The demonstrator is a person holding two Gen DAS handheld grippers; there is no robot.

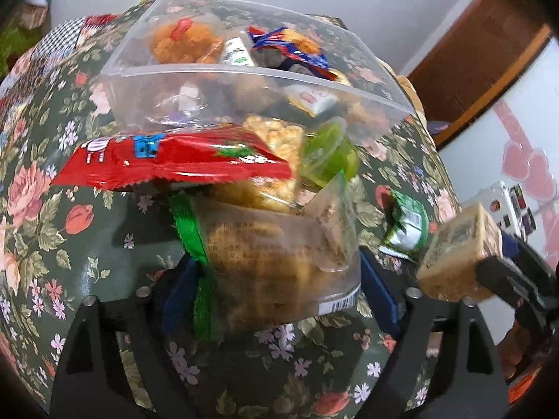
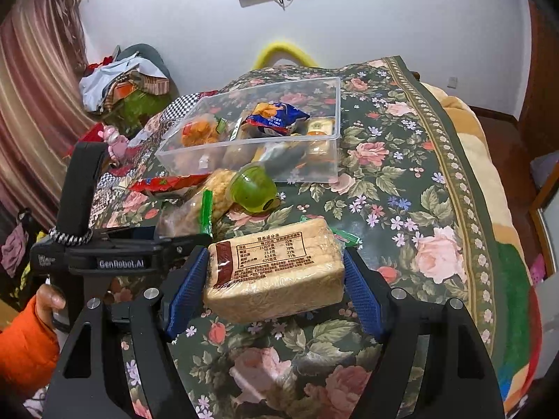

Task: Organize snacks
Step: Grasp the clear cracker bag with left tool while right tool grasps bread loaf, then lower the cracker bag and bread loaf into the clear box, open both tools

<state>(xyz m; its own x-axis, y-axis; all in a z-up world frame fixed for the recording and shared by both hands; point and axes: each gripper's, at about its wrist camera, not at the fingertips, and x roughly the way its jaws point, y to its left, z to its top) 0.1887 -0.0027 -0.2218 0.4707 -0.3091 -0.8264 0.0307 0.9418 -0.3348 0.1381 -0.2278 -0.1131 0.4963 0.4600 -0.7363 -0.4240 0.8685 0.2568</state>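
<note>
A clear plastic bin (image 2: 314, 160) holding several snacks stands on the flowered bedspread; it also shows in the left wrist view (image 1: 174, 70). My right gripper (image 2: 276, 276) is shut on a beige wrapped biscuit block (image 2: 276, 279), held above the spread; the block also shows in the left wrist view (image 1: 457, 255). My left gripper (image 1: 276, 279) is shut on a clear bag of crackers with a green edge (image 1: 272, 262). Beyond it lie a red packet (image 1: 167, 160), a puffed snack bar (image 1: 279, 139) and a green jelly cup (image 1: 332, 160).
A small green-and-white packet (image 1: 405, 227) lies right of the cracker bag. The bedspread (image 2: 401, 192) drops off at its right edge. Clothes (image 2: 118, 83) are piled at the back left by a curtain (image 2: 35, 104).
</note>
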